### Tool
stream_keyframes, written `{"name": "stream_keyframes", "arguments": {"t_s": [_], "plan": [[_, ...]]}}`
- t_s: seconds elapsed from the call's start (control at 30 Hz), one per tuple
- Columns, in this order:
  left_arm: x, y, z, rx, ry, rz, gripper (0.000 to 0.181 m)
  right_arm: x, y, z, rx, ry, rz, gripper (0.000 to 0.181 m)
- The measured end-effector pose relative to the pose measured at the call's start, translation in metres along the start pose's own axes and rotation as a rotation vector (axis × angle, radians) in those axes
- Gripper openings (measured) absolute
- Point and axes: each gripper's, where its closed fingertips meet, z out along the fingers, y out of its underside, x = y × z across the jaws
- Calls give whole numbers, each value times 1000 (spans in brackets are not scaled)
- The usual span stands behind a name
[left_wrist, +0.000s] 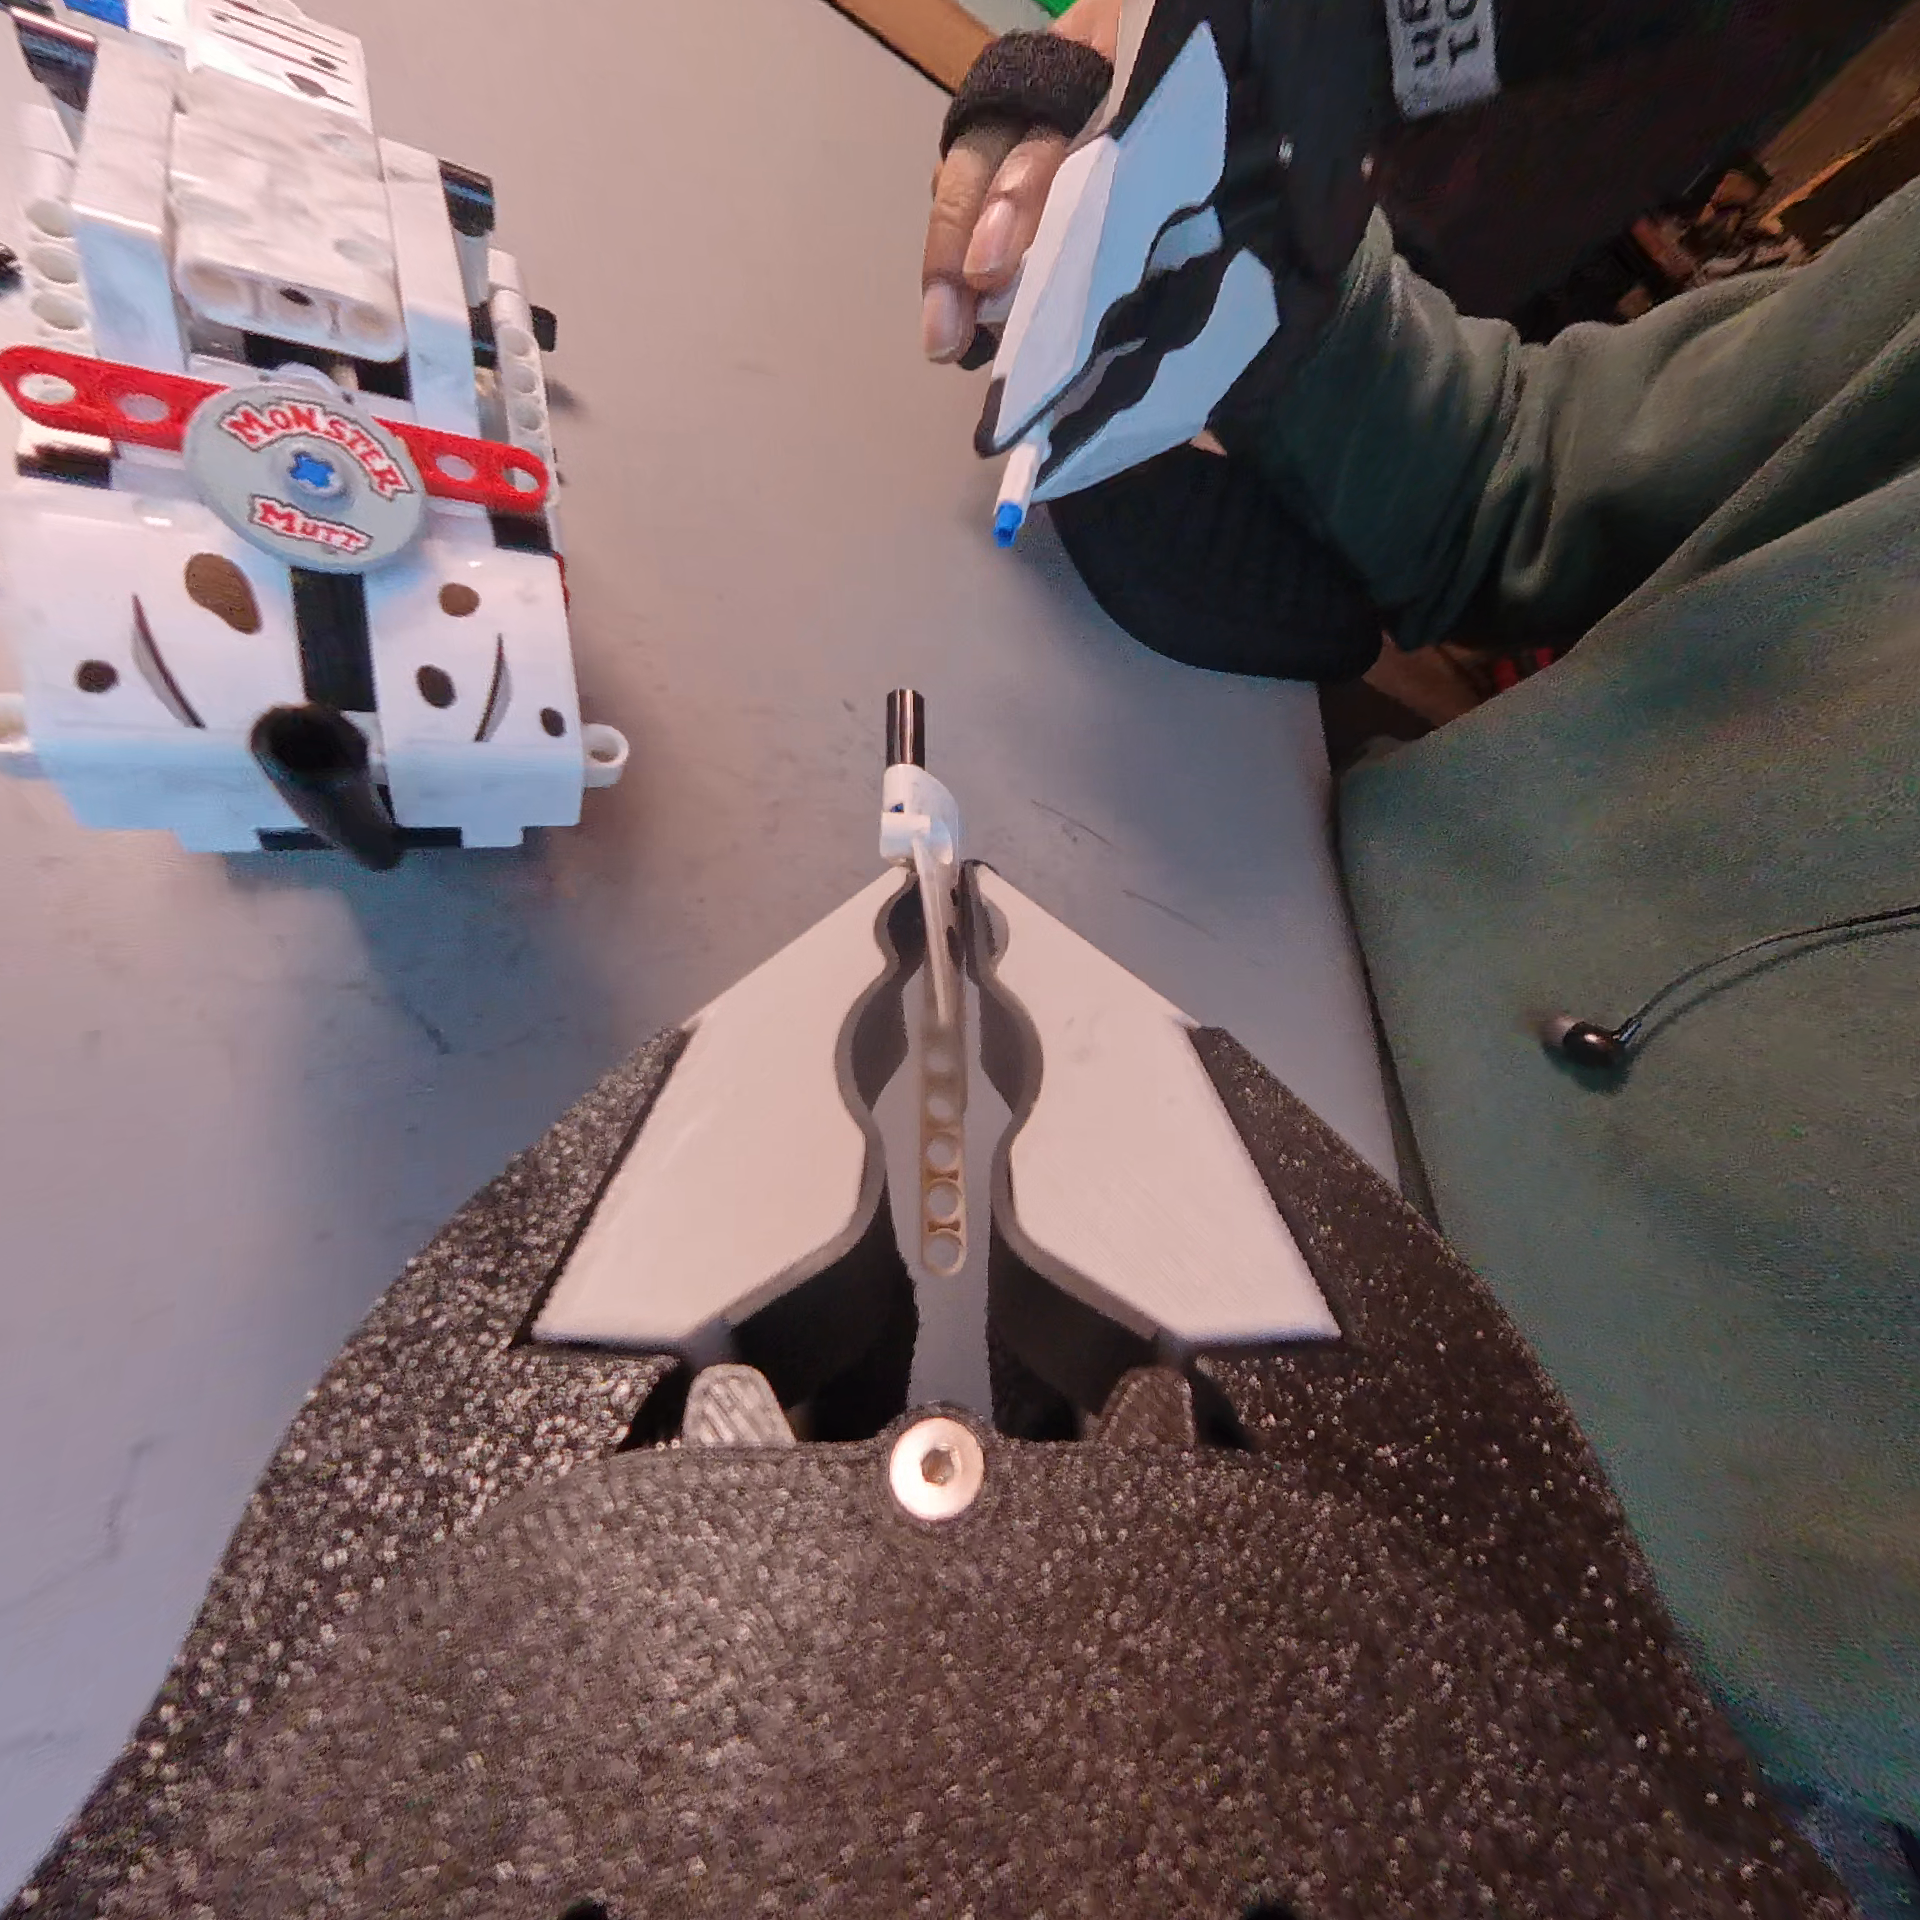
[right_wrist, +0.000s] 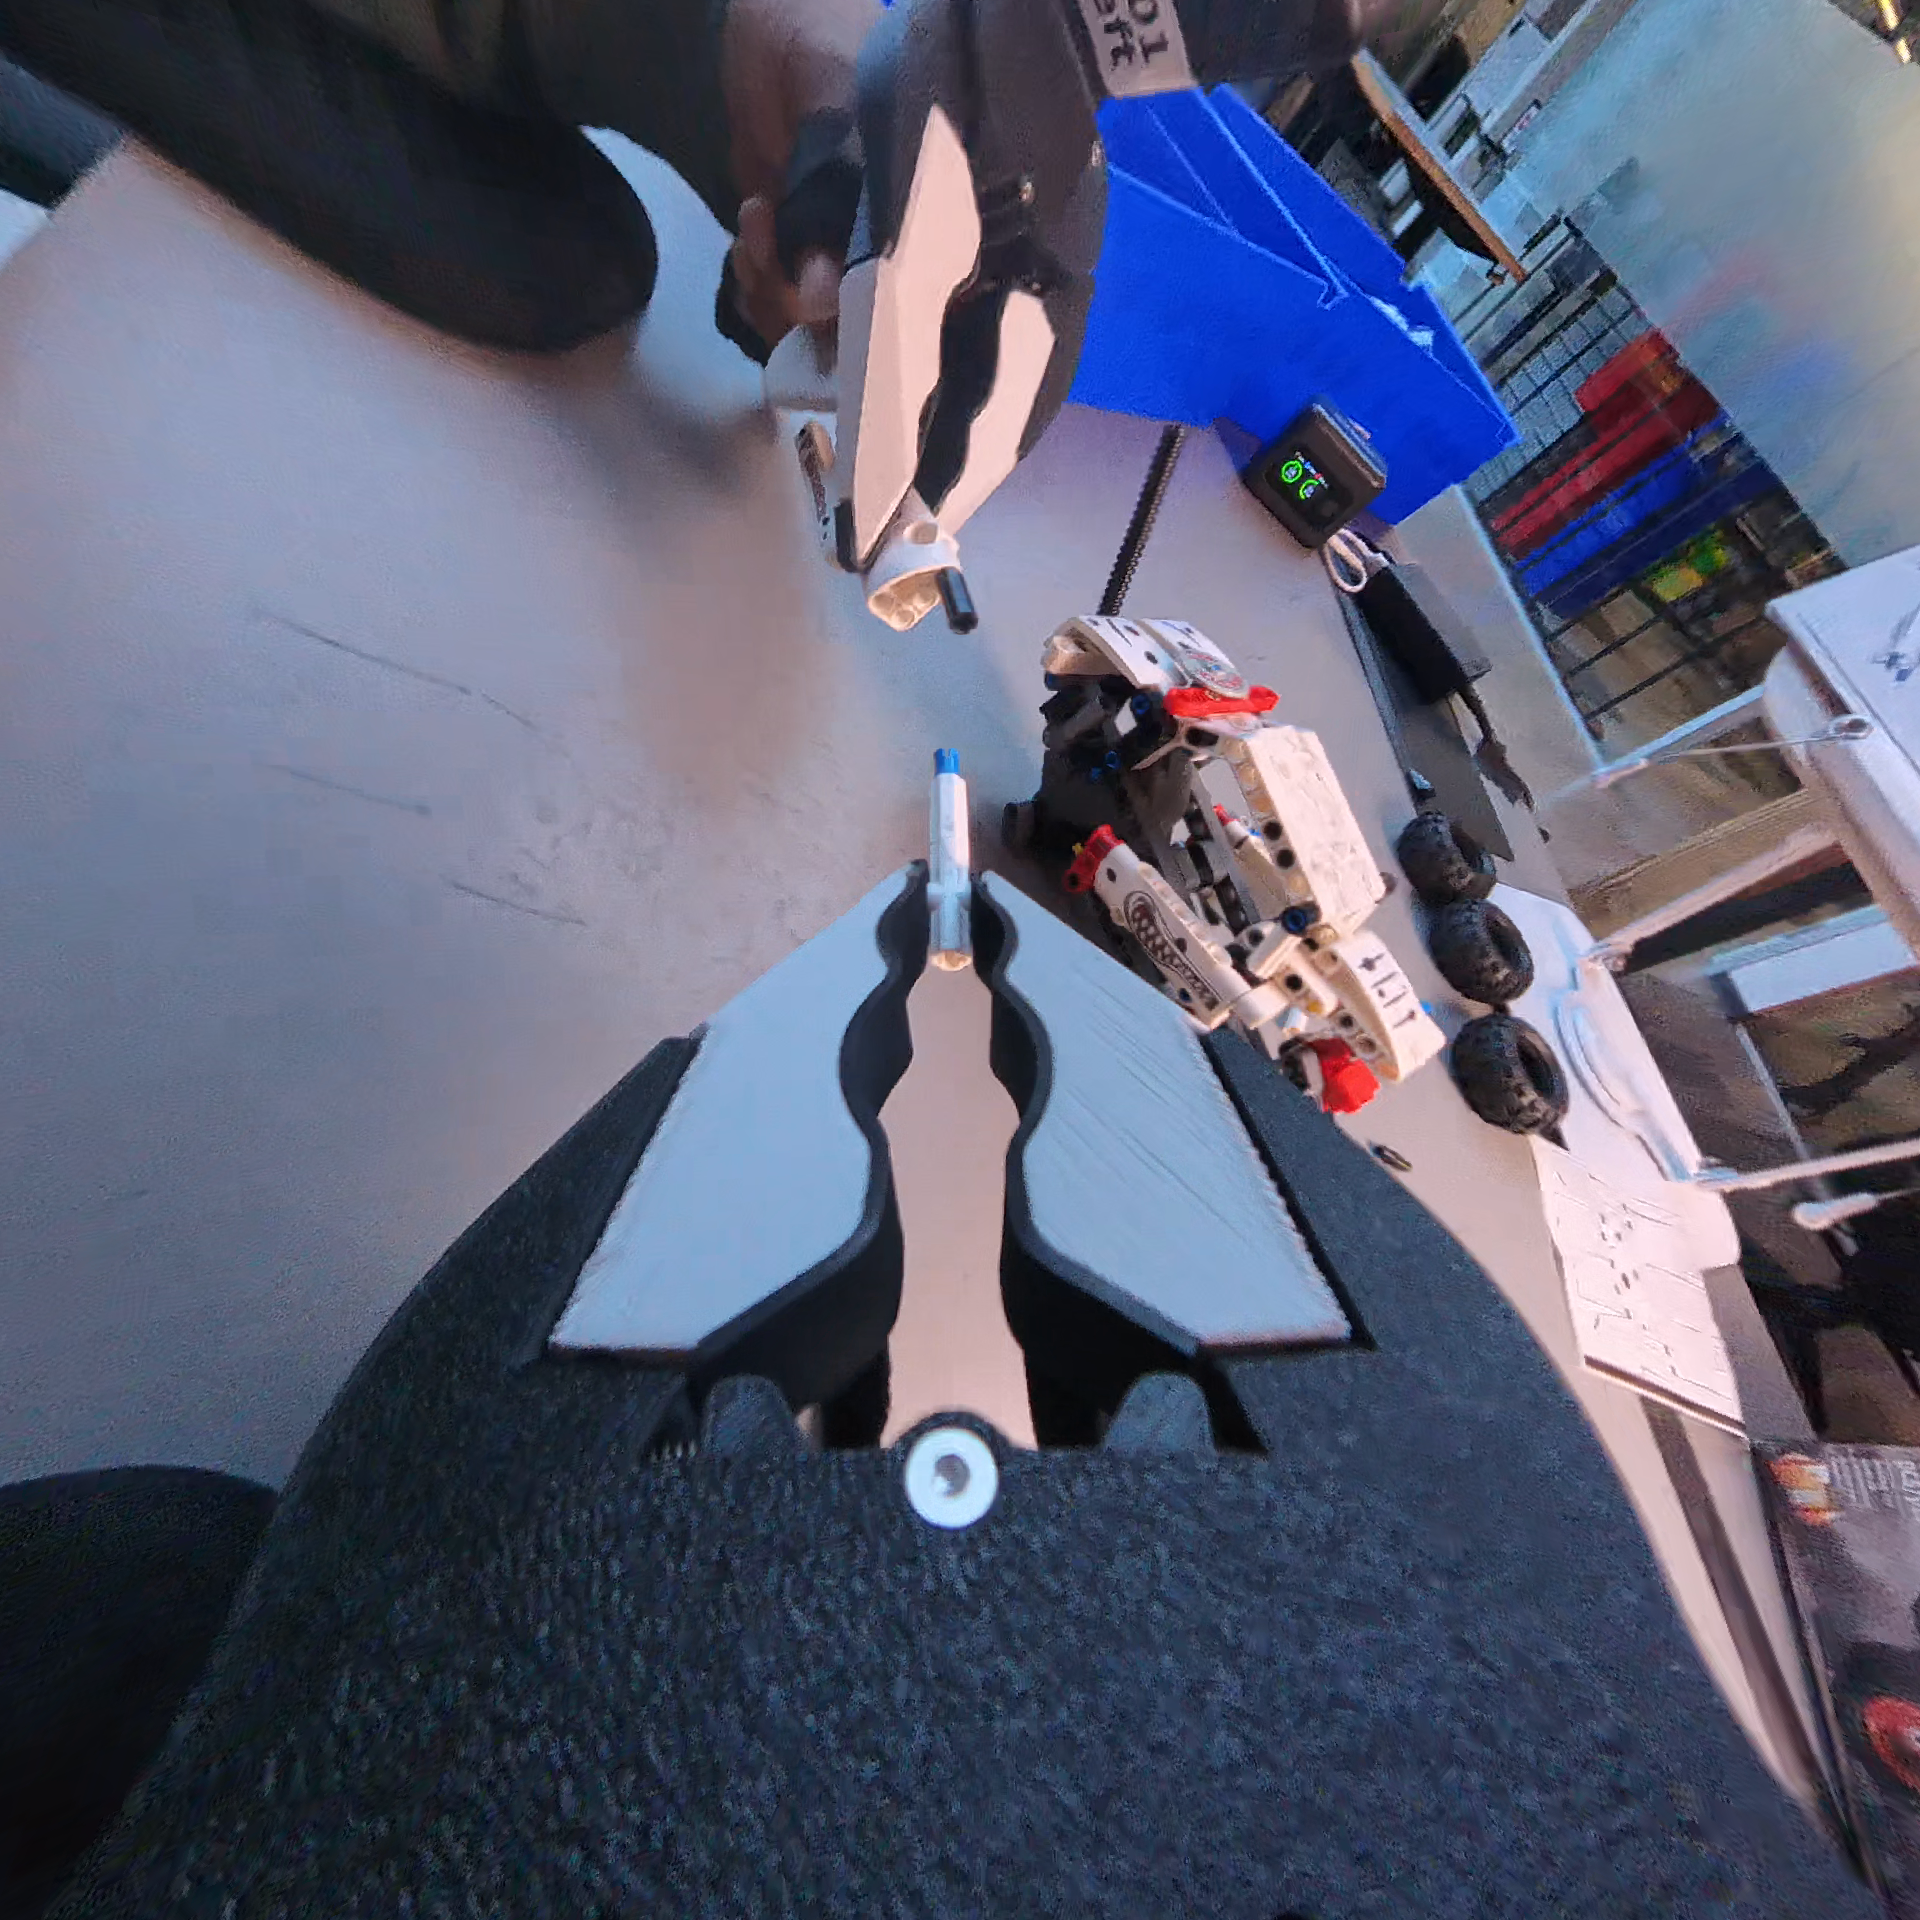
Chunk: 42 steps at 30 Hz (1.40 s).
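Observation:
My left gripper is shut on a thin white holed beam with a white connector and a black pin at its tip, held above the grey table. My right gripper is shut on a small white piece with a blue pin. It also shows in the left wrist view at the upper right, held by a gloved hand. The left gripper shows in the right wrist view at the top. A white spotted toy truck body lies at the left.
The truck body lies on its side beside three black tyres. A blue bin, a small black device with a lit screen and paper sheets lie at the right. A green sleeve fills the right. The tips of one gripper are about 10 centimetres away from the tips of the other.

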Motion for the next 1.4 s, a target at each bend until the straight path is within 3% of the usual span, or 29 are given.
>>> {"name": "stream_keyframes", "arguments": {"t_s": [0.13,0.3,0.37,0.43,0.6,0.7,0.77,0.97,1.13,1.4], "plan": [[-2,9,25,-113,-15,65,7,-2,-13,12,57,-23,20,7],[-7,32,45,-239,-80,105,12,-8,-9,18,56,-45,56,7],[-9,27,42,-215,-105,119,28,-11,-9,21,57,-45,66,7],[-4,12,36,-127,-92,120,33,-11,-10,24,66,-36,79,7],[15,-19,31,52,-44,158,27,-17,-19,32,82,-35,50,7],[22,-20,36,51,-13,146,21,-23,-23,38,71,-33,15,7],[25,-19,40,50,0,145,8,-26,-25,40,67,-38,-2,7],[35,-22,34,42,59,136,6,-26,-34,32,116,-103,84,7],[16,-30,-4,124,-24,128,6,29,-10,-12,124,57,221,7],[17,-39,9,193,-27,140,6,121,41,14,-36,218,331,7]]}}
